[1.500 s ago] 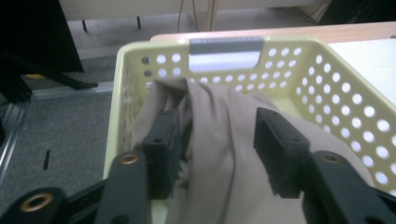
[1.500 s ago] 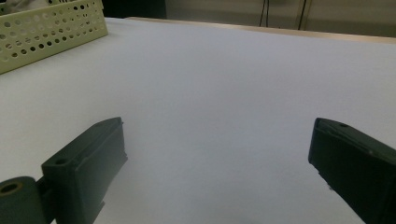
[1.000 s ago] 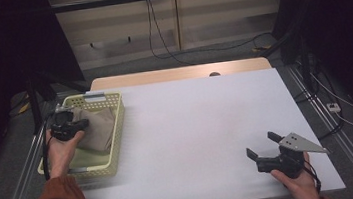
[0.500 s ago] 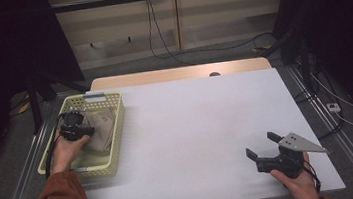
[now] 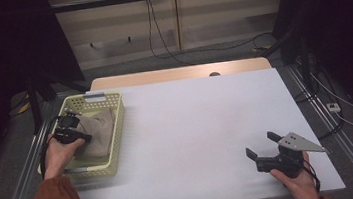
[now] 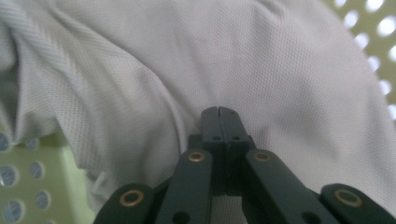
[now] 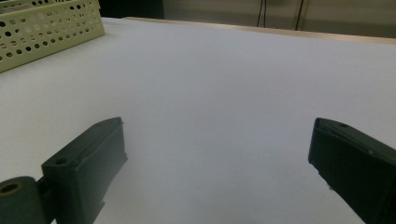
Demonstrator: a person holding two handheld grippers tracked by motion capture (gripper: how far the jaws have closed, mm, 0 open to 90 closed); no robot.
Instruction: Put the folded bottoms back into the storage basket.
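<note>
Beige cloth in basket is pinched by left gripper, jaws fully closed. Right gripper is held wide, empty. Lift should be slow, w/ fabric kept clear of rim.

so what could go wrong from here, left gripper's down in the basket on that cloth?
1. The left gripper has its jaws shut against the cloth, with no fold visibly between the tips, so a lift may come up without it.
2. The basket is light-looking and near the table edge; a snagged pull could drag or tip it.
</note>
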